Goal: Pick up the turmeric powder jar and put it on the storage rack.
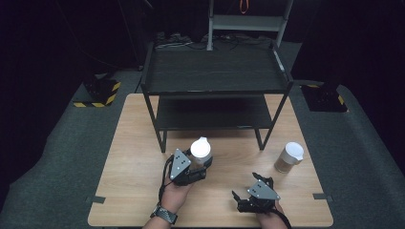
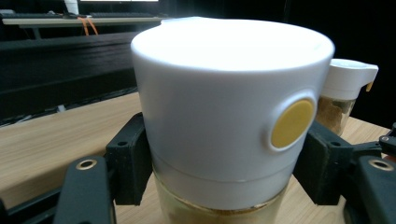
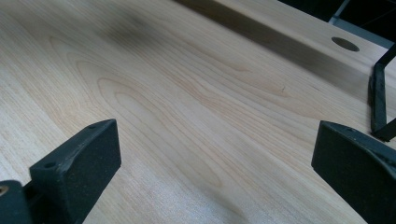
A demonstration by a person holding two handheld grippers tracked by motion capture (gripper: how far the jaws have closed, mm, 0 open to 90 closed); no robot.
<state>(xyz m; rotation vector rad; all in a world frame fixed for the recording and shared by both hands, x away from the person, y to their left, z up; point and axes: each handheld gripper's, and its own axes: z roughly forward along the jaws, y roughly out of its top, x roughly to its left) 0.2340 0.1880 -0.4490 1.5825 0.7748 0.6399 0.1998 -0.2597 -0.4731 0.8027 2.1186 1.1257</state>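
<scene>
**Left gripper on jar, right idle**

My left gripper (image 1: 199,164) clamps the white-lidded jar (image 2: 224,116), pads (image 2: 128,158) against both sides, in front of the black shelf rack (image 1: 215,88). My right gripper (image 1: 244,191) hovers over the wooden table (image 3: 187,102), jaws spread apart. Second jar (image 1: 289,157) stands well right.

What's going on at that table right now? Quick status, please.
Left hand-held gripper shut on jar. Right hand-held gripper open over bare table. Second jar stands apart at right. Black shelf ahead, nothing in the way.
</scene>
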